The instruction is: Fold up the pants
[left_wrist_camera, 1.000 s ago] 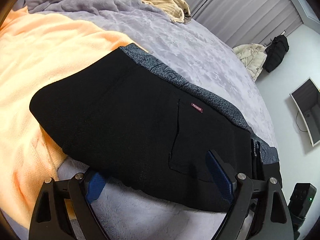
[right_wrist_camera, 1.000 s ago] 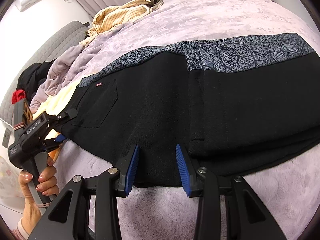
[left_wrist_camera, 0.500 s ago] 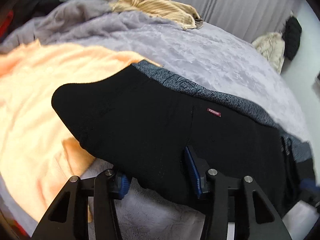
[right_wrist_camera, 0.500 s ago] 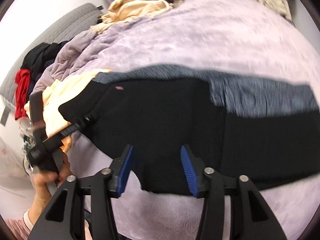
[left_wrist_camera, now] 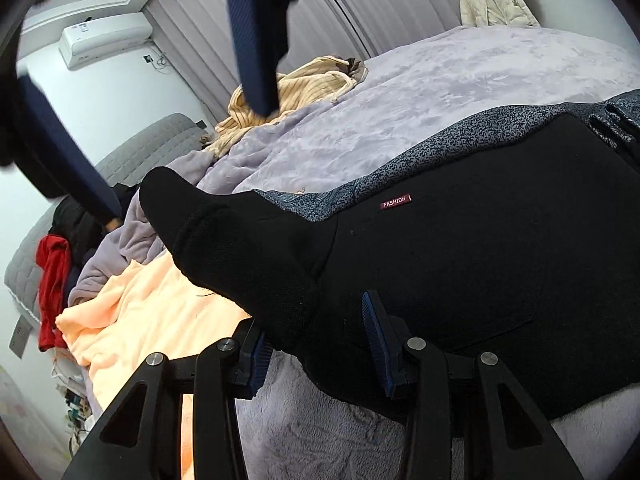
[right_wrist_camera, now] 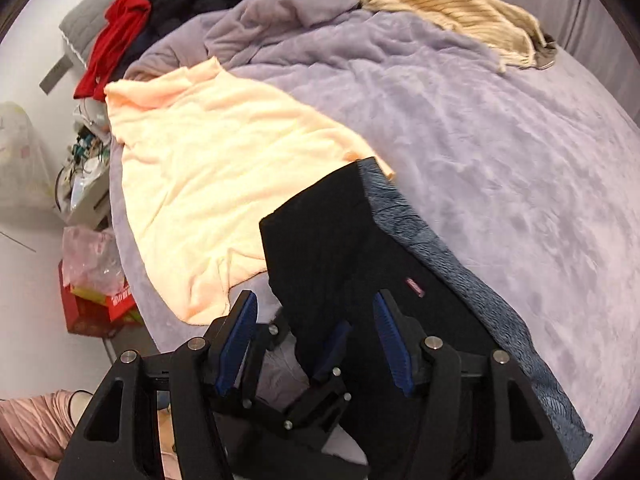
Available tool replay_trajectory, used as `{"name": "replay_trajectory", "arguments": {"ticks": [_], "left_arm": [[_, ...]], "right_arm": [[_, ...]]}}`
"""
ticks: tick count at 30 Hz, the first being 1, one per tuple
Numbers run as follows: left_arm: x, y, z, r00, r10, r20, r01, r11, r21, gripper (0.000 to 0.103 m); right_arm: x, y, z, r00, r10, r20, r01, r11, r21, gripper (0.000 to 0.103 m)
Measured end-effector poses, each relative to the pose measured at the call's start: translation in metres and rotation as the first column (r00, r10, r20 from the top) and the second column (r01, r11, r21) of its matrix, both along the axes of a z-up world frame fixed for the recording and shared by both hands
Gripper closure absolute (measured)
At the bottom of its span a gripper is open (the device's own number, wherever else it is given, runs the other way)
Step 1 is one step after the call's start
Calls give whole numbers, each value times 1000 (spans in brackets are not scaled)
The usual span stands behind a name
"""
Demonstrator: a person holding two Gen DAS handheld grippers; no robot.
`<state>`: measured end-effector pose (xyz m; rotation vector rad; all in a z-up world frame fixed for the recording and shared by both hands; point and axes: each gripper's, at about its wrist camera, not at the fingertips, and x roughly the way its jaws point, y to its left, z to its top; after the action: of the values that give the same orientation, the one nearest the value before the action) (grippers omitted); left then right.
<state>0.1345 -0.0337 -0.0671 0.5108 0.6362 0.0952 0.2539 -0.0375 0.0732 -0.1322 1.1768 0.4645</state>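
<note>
The black pants (left_wrist_camera: 460, 272), with a grey patterned waistband (left_wrist_camera: 440, 144) and a red "FASHION" label (left_wrist_camera: 396, 202), lie folded on the lilac bed cover. My left gripper (left_wrist_camera: 316, 340) is open, its jaws either side of the pants' near edge, whose left corner stands lifted. My right gripper (right_wrist_camera: 316, 340) is open and hovers above the left gripper (right_wrist_camera: 320, 368) and the pants' end (right_wrist_camera: 340, 232). Its blue fingers (left_wrist_camera: 252, 40) show at the top of the left wrist view.
A peach blanket (right_wrist_camera: 208, 168) lies left of the pants. A yellow striped garment (right_wrist_camera: 452, 4) and a red and black clothes pile (right_wrist_camera: 120, 36) lie at the far side. Bags and a red box (right_wrist_camera: 96, 300) sit on the floor by the bed's left edge.
My right gripper has risen and swung left over my left gripper. My left gripper has tilted up, and the pants' left corner has lifted.
</note>
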Motion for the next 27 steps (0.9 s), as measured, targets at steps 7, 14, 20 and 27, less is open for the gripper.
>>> {"name": "replay_trajectory", "arguments": {"ticks": [7, 14, 20, 27], "left_arm": [[-6, 1, -1, 1000, -6, 4, 6, 1000, -16, 59], [-16, -7, 22, 995, -75, 62, 77, 997, -17, 59], [-37, -35, 69, 970, -186, 158, 189, 982, 0, 59], [-76, -97, 105, 895, -390, 218, 375, 921, 107, 59]], "right_arm": [[48, 34, -52, 982, 26, -185, -40, 997, -68, 66], [40, -5, -18, 988, -25, -149, 39, 995, 91, 81], [6, -75, 34, 989, -105, -100, 133, 935, 328, 81], [-63, -166, 74, 978, -206, -12, 182, 835, 519, 81]]}}
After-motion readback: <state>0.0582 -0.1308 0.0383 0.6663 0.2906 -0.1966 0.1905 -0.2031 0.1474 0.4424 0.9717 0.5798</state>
